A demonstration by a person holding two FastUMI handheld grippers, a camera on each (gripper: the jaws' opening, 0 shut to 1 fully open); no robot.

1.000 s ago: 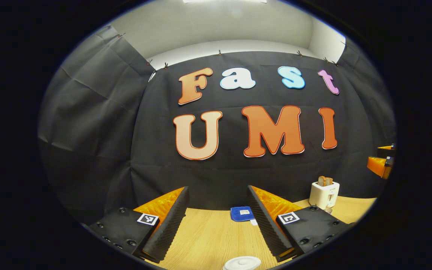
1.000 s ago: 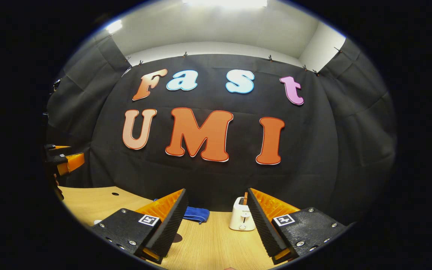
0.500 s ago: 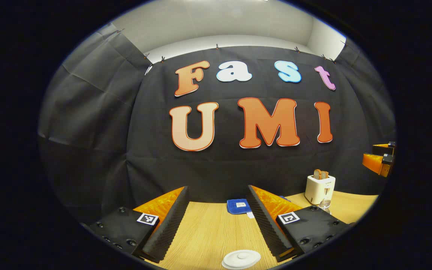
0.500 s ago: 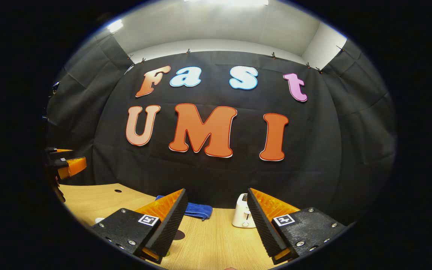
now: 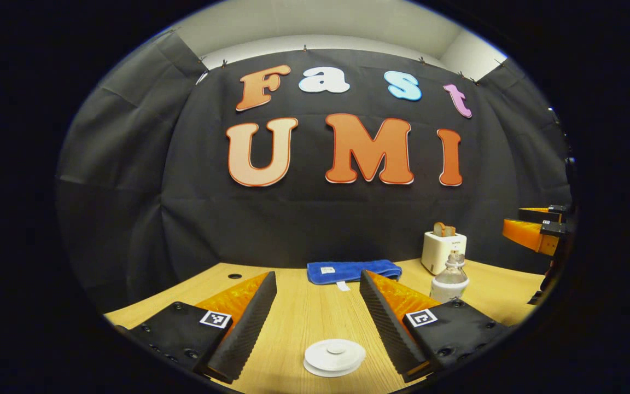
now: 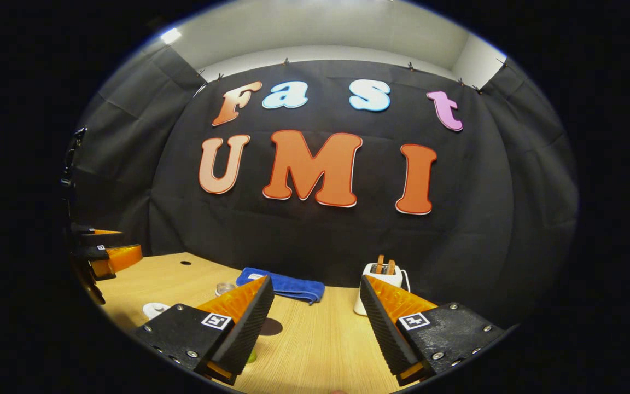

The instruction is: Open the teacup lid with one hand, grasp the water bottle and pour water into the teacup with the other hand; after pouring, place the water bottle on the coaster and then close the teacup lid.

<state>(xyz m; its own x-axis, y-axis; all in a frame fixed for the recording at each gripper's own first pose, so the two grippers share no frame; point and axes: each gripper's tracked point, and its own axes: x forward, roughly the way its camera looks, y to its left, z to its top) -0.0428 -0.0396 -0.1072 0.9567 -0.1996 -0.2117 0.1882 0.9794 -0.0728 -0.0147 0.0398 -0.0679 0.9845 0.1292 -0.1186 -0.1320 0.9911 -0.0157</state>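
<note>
both grippers hang spread and empty, so you're on step one. your left gripper (image 5: 318,314) has the lid (image 5: 334,355) at six o'clock between its fingers; drop and pinch its knob. the bottle (image 5: 449,280) waits at two o'clock for your right gripper (image 6: 315,320).

Both views look low along the worktop (image 5: 304,306) toward its far edge and the black back wall; they share the blue cloth (image 5: 353,270) and toaster (image 6: 383,272) there.
</note>
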